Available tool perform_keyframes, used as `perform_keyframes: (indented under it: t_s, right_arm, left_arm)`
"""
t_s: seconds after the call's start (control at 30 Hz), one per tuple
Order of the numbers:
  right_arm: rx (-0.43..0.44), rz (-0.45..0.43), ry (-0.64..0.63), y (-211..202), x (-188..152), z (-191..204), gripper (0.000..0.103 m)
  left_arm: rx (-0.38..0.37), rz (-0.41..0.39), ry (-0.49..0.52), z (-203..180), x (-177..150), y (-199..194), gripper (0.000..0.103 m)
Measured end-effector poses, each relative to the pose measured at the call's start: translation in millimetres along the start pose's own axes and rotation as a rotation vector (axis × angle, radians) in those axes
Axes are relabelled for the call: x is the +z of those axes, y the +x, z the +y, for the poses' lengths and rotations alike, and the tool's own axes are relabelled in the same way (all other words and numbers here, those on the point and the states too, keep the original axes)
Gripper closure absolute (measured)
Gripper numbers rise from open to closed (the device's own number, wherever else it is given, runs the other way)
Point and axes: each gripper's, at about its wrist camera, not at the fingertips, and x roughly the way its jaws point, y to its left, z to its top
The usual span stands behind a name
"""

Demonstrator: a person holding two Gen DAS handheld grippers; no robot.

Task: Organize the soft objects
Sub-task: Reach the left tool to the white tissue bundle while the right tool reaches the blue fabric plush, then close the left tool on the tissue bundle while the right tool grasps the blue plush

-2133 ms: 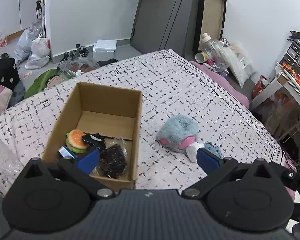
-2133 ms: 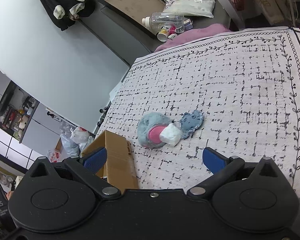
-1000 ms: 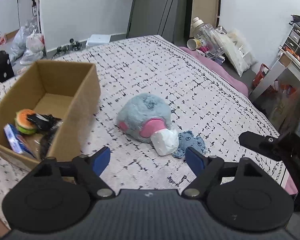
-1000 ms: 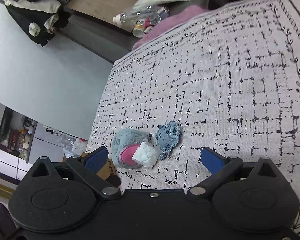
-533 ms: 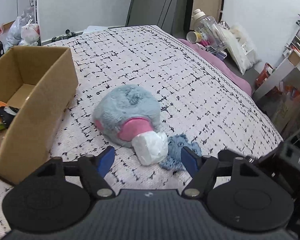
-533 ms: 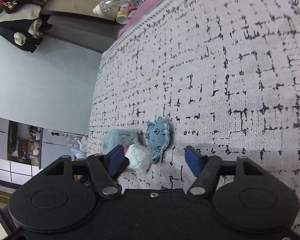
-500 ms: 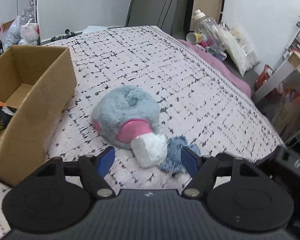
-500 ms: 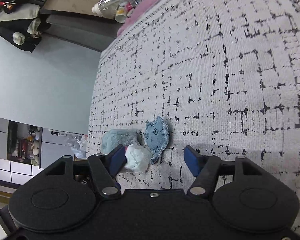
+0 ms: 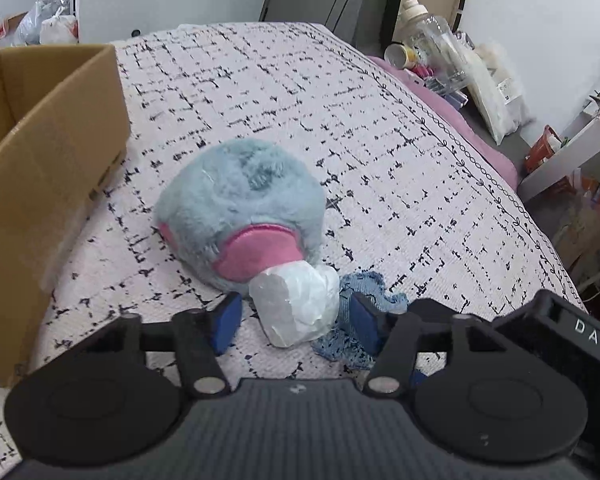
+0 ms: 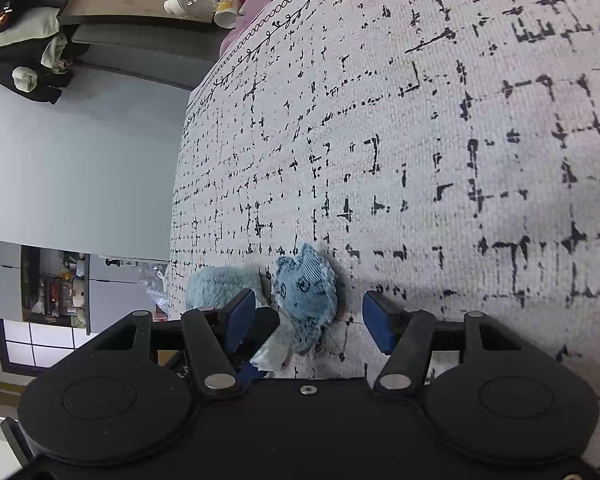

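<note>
Left tongs (image 9: 294, 320), closing, straddled a white bundle (image 9: 296, 306) without pinching it. Right tongs (image 10: 308, 320), spread, flanked a denim patch (image 10: 306, 292) on the bed (image 10: 460, 120).

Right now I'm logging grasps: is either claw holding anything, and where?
Nothing yet. The left claw, closing, straddles the white wad; the right claw brackets the denim patch.

Both grippers dropped in toward the white wad (image 9: 296, 306): left gripper (image 9: 294, 320) jaws just closing around it, right gripper (image 10: 306, 320) narrowing over denim patch (image 10: 306, 294) beside it.
</note>
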Motion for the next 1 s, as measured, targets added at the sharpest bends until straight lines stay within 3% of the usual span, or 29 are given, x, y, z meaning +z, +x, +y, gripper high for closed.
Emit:
perform_keyframes:
  t_s: [0.1, 0.2, 0.27, 0.37, 0.6, 1.0]
  right_arm:
    - [0.0, -0.003, 0.001, 4, 1, 0, 0.047]
    - [-0.014, -0.009, -0.008, 8, 3, 2, 0.057]
    - [-0.036, -0.01, -0.01, 10, 3, 2, 0.081]
    - [-0.046, 0.001, -0.004, 12, 0, 0, 0.091]
    - [-0.036, -0.051, -0.045, -11, -12, 9, 0.098]
    - [-0.039, -0.197, -0.054, -63, -34, 19, 0.099]
  left_arm:
    - [0.004, -0.005, -0.015, 2, -1, 2, 0.057]
    - [-0.002, -0.01, -0.014, 1, -2, 2, 0.059]
    - [-0.012, -0.01, -0.017, 1, -2, 0, 0.059]
    - [-0.02, -0.011, -0.03, 2, -4, -6, 0.06]
    - [-0.031, -0.017, -0.05, 10, -6, -27, 0.06]
    - [-0.113, -0.091, -0.032, 15, 1, -93, 0.06]
